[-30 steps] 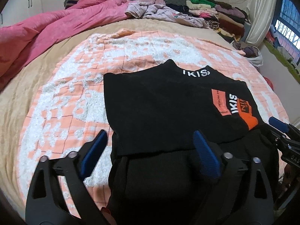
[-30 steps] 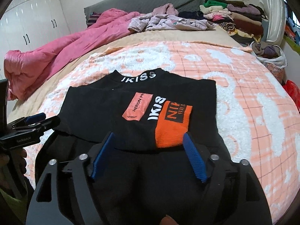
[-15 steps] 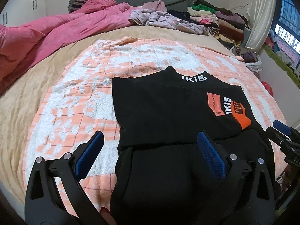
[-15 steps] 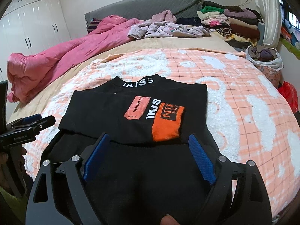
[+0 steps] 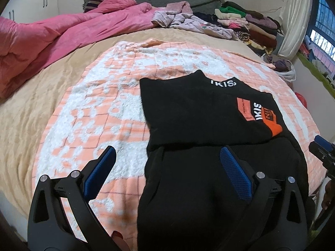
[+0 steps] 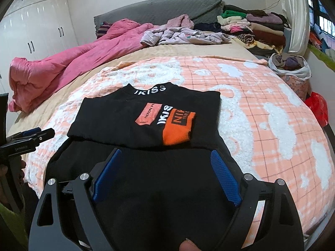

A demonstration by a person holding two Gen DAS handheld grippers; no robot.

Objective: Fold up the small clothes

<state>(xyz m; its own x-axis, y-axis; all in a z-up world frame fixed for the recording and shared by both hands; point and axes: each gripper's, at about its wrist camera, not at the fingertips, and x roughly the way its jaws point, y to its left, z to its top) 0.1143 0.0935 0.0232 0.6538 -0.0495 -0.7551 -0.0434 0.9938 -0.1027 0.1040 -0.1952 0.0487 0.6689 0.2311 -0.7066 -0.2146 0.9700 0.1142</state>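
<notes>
A black sweater point(image 5: 199, 113) with white "IKISS" lettering and an orange patch lies partly folded on the orange-and-white blanket point(image 5: 100, 113); its upper part is folded over the lower part. It also shows in the right wrist view point(image 6: 129, 123). My left gripper point(image 5: 167, 156) is open and empty, above the sweater's near left edge. My right gripper point(image 6: 165, 159) is open and empty, over the sweater's near part. The right gripper's tip shows at the right edge of the left wrist view point(image 5: 322, 146); the left gripper shows at the left of the right wrist view point(image 6: 31, 138).
A pink quilt point(image 5: 62, 29) lies at the far left of the bed. Loose clothes point(image 6: 184, 35) and a stack of folded clothes point(image 6: 255, 27) sit by the grey headboard point(image 6: 159, 10). A bag of clothes point(image 6: 291, 67) stands right of the bed. White wardrobes point(image 6: 31, 25) stand left.
Both grippers have drawn back toward the near edge of the bed and risen; the sweater looks smaller and farther. Both stay open. The sweater has not moved.
</notes>
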